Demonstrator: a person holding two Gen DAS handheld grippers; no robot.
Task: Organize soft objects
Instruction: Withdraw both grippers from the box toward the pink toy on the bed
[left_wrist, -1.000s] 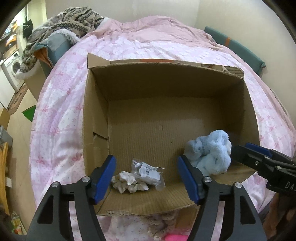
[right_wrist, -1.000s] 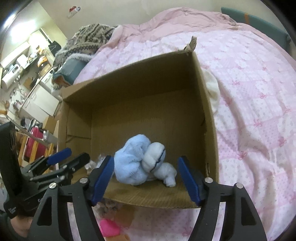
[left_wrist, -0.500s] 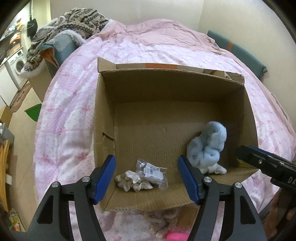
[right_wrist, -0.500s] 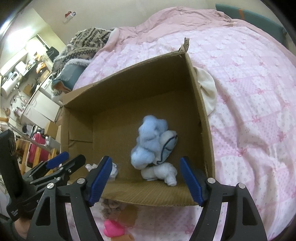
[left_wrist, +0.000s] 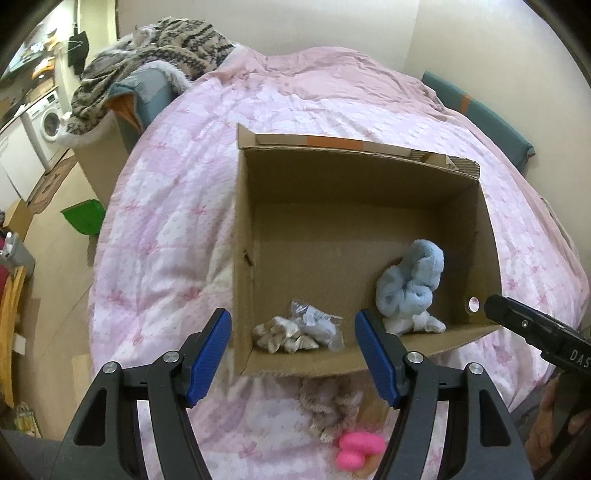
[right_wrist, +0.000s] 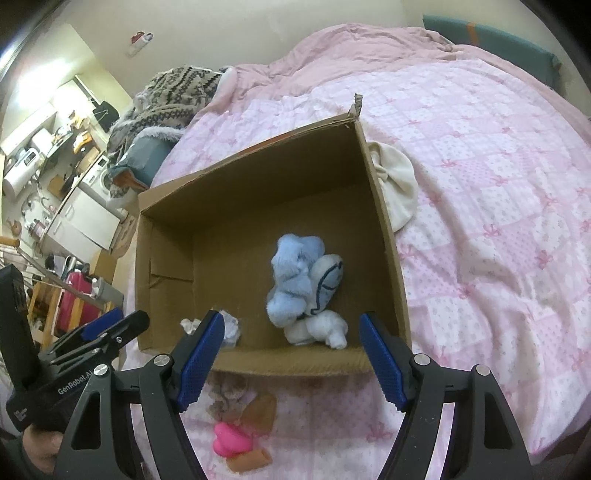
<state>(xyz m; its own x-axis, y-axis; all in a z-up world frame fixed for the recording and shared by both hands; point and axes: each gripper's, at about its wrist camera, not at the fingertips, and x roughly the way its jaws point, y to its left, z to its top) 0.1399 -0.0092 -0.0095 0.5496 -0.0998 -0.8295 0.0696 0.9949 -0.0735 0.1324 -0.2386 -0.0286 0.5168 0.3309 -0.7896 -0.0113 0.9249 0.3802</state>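
Note:
An open cardboard box (left_wrist: 354, 173) (right_wrist: 258, 177) stands on the pink bed. Inside at the near right lies a blue and white plush toy (left_wrist: 410, 288) (right_wrist: 306, 288). At the near left lie a beige frilly piece (left_wrist: 280, 334) and a clear plastic packet (left_wrist: 317, 325) (right_wrist: 229, 328). My left gripper (left_wrist: 293, 356) is open and empty, above the box's near edge. My right gripper (right_wrist: 291, 360) is open and empty, above the near edge too. On the quilt in front of the box lie a brownish knit item (left_wrist: 328, 402) (right_wrist: 229, 400) and a pink soft toy (left_wrist: 356, 448) (right_wrist: 231, 439).
A cream cloth (right_wrist: 395, 184) lies on the quilt against the box's right side. A patterned blanket (left_wrist: 155, 55) is piled at the bed's far left. A washing machine (left_wrist: 46, 122) and green item (left_wrist: 83, 221) are on the floor left of the bed.
Both grippers have pulled back and up from the box. The plush toy, between the right gripper's jaws a second ago, now lies inside the box and has unrolled taller.

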